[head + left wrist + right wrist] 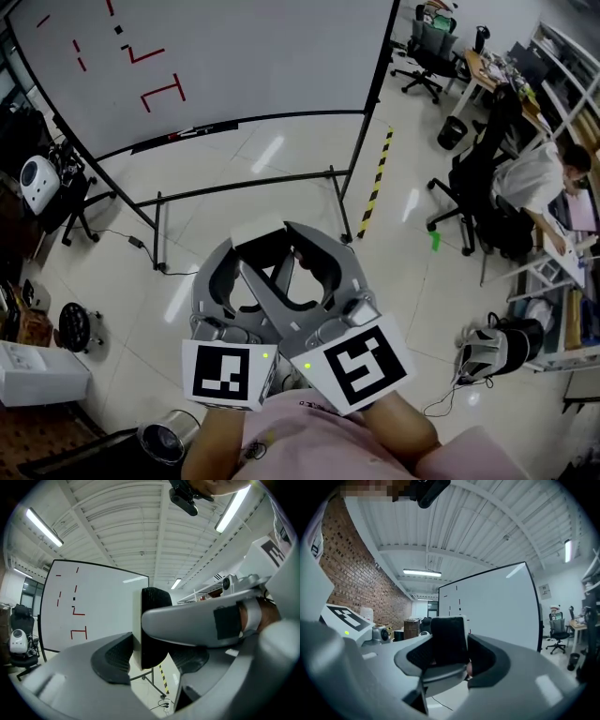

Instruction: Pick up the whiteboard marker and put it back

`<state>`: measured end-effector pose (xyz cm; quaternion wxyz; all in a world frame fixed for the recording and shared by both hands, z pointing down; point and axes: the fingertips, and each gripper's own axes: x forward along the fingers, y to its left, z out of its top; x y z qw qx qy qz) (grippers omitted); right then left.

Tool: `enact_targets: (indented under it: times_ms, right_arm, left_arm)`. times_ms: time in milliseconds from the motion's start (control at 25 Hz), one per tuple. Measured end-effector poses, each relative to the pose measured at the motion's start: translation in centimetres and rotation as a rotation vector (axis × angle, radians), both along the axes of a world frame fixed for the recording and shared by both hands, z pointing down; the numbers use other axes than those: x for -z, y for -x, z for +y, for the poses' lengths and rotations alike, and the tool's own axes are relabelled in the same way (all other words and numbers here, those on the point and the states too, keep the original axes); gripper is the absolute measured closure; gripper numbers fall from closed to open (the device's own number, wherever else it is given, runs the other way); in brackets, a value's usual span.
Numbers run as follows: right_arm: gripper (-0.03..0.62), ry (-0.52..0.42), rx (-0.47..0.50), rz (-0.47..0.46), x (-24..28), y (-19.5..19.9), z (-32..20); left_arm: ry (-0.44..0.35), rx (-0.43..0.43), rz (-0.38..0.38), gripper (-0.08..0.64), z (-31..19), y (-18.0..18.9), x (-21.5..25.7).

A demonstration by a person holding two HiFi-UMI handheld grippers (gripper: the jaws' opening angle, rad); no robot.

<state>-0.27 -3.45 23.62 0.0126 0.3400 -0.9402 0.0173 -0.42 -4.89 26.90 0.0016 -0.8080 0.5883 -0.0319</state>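
**Spotter A:** Your left claw (151,663) and your right claw (452,660) both stand spread. They are interlaced in front of you, so each has a finger of the other between its jaws. Neither one holds a marker.

**Spotter B:** Agreed. You cannot pick out the whiteboard marker for certain. The dark strip with a red fleck (185,134) on the ledge under the whiteboard (234,56) is the likeliest place for it.

**Spotter A:** Expect it to be light and stiff, with a smooth round barrel that probably slips and rolls. Take it across the middle of the barrel rather than the cap, and close gently.

**Spotter B:** Now your room, from the left. A white rounded device (37,183) sits by the wall, and the board's black stand (253,187) rests on glossy pale floor tiles (281,150). A yellow-and-black strip (378,169) lies on the floor beyond it. Then come office chairs (427,56), a cluttered table (487,70) and a seated person (544,178). You would do well to mind the stand's feet as you close in.
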Motion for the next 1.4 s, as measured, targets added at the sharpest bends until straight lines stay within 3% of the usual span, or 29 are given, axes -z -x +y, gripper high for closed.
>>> enact_targets:
  times_ms: [280, 760, 1120, 1400]
  right_arm:
    - [0.371, -0.016, -0.023, -0.004, 1.3, -0.5, 4.3]
    - [0.371, -0.021, -0.009, -0.017, 1.8, 3.0, 8.4]
    - [0.371, -0.017, -0.008, -0.014, 1.6, 4.3, 7.5]
    - [0.371, -0.005, -0.003, -0.004, 0.8, 3.5, 3.1]
  left_arm:
    - [-0.016, -0.025, 0.001, 0.316, 4.2, -0.6, 1.3]
    - [-0.015, -0.016, 0.004, 0.318, 8.4, 3.0, 1.7]
    - [-0.012, -0.016, 0.004, 0.318, 7.4, 4.2, 1.6]
    - [0.001, -0.009, 0.014, 0.318, 3.1, 3.4, 0.7]
